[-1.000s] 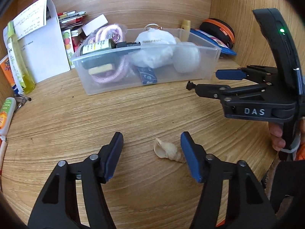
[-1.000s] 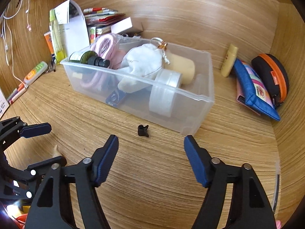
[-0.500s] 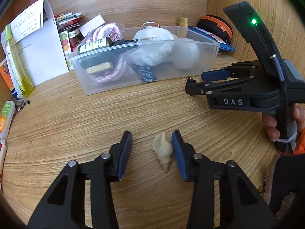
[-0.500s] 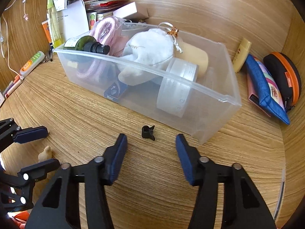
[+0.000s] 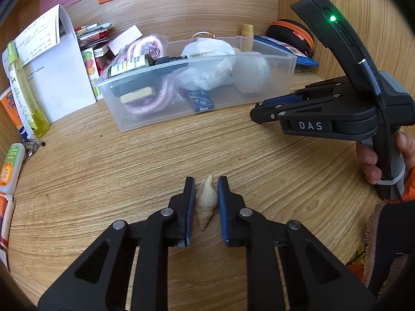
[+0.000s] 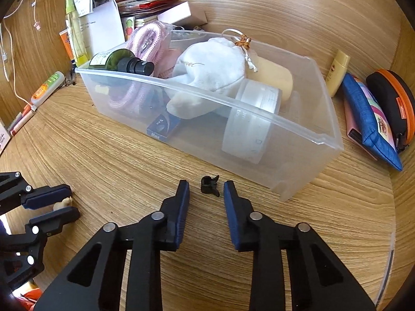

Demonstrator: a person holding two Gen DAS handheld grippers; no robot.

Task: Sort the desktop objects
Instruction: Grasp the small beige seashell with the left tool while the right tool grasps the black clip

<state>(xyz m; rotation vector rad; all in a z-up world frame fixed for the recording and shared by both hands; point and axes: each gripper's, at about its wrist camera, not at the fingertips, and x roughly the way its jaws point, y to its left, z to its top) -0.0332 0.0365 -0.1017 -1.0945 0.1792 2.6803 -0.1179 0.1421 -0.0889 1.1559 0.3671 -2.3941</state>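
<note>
A cream spiral seashell (image 5: pixel 206 202) lies on the wooden desk between the fingers of my left gripper (image 5: pixel 206 184), which has closed on it; the shell also peeks out in the right wrist view (image 6: pixel 62 203). A small black clip (image 6: pixel 210 182) lies on the desk just ahead of my right gripper (image 6: pixel 206 189), whose jaws are partly closed around it without touching. A clear plastic bin (image 5: pixel 259 57) (image 6: pixel 321 137) behind holds a green bottle (image 6: pixel 114 62), pink rope (image 5: pixel 153 98), white pouch (image 6: pixel 212 70) and a round jar (image 6: pixel 251 124).
Papers and a yellow bottle (image 5: pixel 23 93) stand at the left wall. A blue pouch (image 6: pixel 371 116) and a black-orange case (image 6: pixel 394 103) lie right of the bin. A tube (image 5: pixel 10 163) lies at the left edge. Wooden walls enclose the desk.
My left gripper's fingers closed in onto the seashell. My right gripper moved forward to the black clip and narrowed its jaws around it.
</note>
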